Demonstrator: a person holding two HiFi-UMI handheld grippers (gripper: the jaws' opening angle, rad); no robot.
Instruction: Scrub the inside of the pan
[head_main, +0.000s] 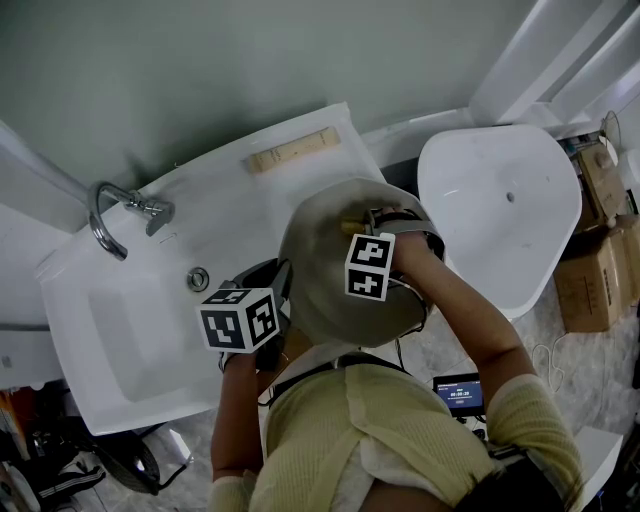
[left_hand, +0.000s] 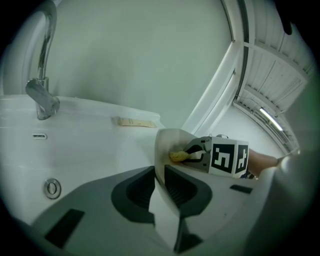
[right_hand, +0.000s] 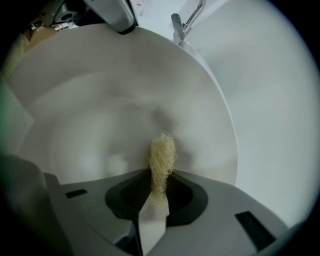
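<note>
Here, a white sink (head_main: 120, 330) with a chrome faucet (head_main: 115, 215) fills the head view's left half. A pale pan (head_main: 320, 280) is held tilted over the sink's right edge. The left gripper (left_hand: 159, 187) has its jaws pinched on the pan's rim, so the wall stands edge-on between them. The right gripper (right_hand: 159, 192) reaches inside the pan, its jaws pressed together on a straw-coloured loofah scrubber (right_hand: 162, 155). The scrubber's free end sticks out past the jaw tips, against the pan's inner surface.
</note>
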